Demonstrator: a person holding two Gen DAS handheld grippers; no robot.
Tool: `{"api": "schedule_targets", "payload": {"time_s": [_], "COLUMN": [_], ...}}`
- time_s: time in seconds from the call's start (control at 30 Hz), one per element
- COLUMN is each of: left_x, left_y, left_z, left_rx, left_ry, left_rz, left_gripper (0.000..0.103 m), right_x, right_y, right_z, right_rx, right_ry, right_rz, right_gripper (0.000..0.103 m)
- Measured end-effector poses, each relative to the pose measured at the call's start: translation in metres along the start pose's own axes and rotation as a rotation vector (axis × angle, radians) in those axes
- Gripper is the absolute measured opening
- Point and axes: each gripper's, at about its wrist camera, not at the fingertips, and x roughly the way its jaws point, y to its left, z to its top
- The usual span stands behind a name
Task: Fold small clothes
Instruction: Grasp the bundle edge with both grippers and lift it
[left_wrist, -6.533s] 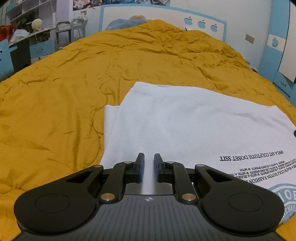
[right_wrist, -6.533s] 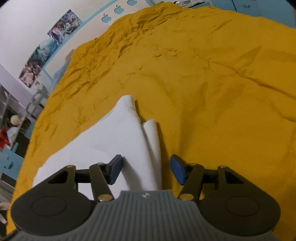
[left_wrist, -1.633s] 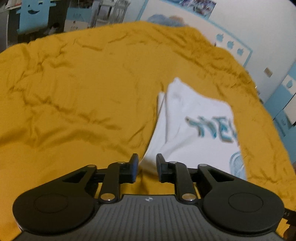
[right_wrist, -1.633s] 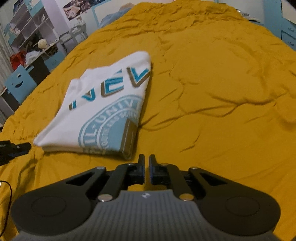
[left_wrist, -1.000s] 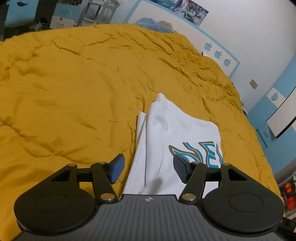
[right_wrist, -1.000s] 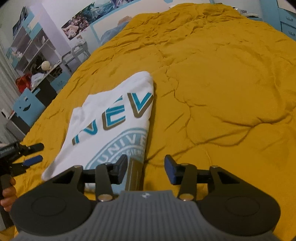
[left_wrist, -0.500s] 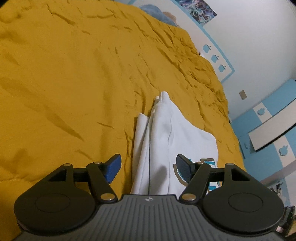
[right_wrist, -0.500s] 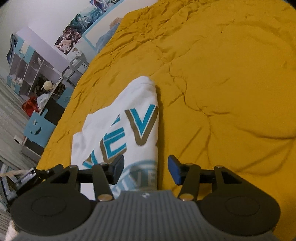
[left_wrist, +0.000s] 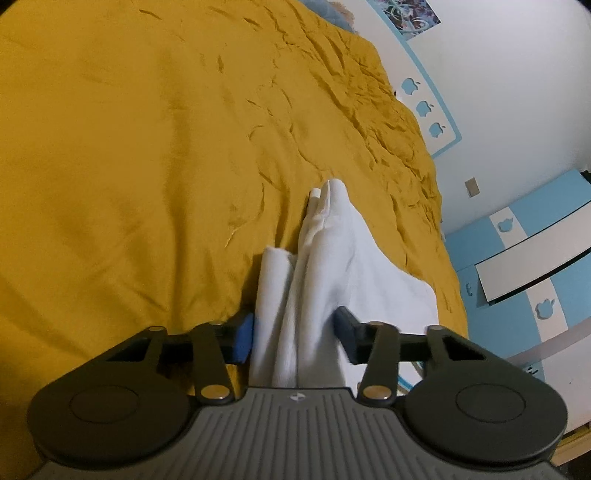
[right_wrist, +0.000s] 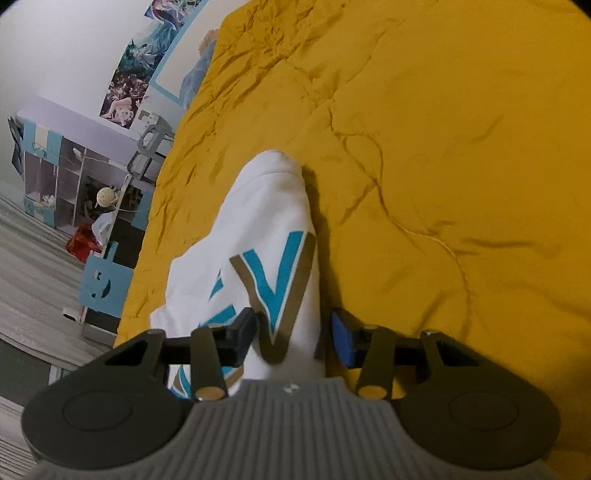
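Both of your grippers have come down over the folded white shirt (left_wrist: 332, 266) since half a second ago, and its edges now rise between the fingers where they earlier lay flatter below them. Left gripper (left_wrist: 295, 334): your jaws have just been closing, and the plain white side edge of the shirt stands bunched between them. Its blue left pad (left_wrist: 243, 338) meets the cloth at about 9 o'clock and the dark right pad (left_wrist: 345, 332) presses a dent into it at 3 o'clock, so you are grasping the shirt. Right gripper (right_wrist: 293, 336): your jaws have likewise just been closing, with the printed edge of the shirt (right_wrist: 273, 221) between them. The dark left pad (right_wrist: 243, 338) lies against the blue and tan letter V (right_wrist: 275, 284). The blue right pad (right_wrist: 341, 341) sits just beside the cloth at 3 o'clock, and you cannot tell from this view whether it truly touches, so the grip is uncertain. The shirt lies on a wrinkled mustard-yellow bedspread (left_wrist: 147, 166), running from each gripper toward 12 o'clock. In the right wrist view a shelf unit (right_wrist: 62, 177) stands off the bed at 9 o'clock. In the left wrist view blue apple stickers (left_wrist: 423, 107) mark the wall at 2 o'clock.
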Motion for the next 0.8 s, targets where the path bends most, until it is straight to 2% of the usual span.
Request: {"api": "schedule_targets", "payload": {"time_s": [0.03,0.1,0.2,0.37,0.43,0.57,0.8], "left_x": [0.001,0.001,-0.007,-0.028,-0.04,-0.072,-0.133], "left_y": [0.0,-0.004,-0.018,-0.053,-0.067,-0.099,-0.15], "left_z": [-0.001,-0.003,-0.007,-0.015,-0.016,-0.024,-0.051], "left_rx": [0.002,0.012,0.065,0.153,0.154,0.218,0.292], "left_ry": [-0.003,-0.012,-0.043,-0.103,-0.106,-0.148,-0.217], "left_rz": [0.002,0.008,0.033,0.112,0.108,0.125,0.105], "left_gripper": [0.043,0.03,0.021,0.017,0.017,0.016,0.016], "right_x": [0.004,0.01,0.011,-0.011,-0.022,-0.052,-0.123], "right_y": [0.0,0.0,0.007,0.035,0.051,0.08,0.117], "right_z": [0.002,0.004,0.005,0.002,0.001,-0.005,-0.03], "right_rx": [0.013,0.02,-0.005,-0.107,-0.149,-0.221,-0.272], "right_ry": [0.0,-0.001,-0.009,-0.058,-0.074,-0.104,-0.155], "right_rz": [0.008,0.005,0.002,0.006,0.016,0.033,0.09], "right_gripper": [0.035,0.023,0.013,0.011,0.01,0.01,0.009]}}
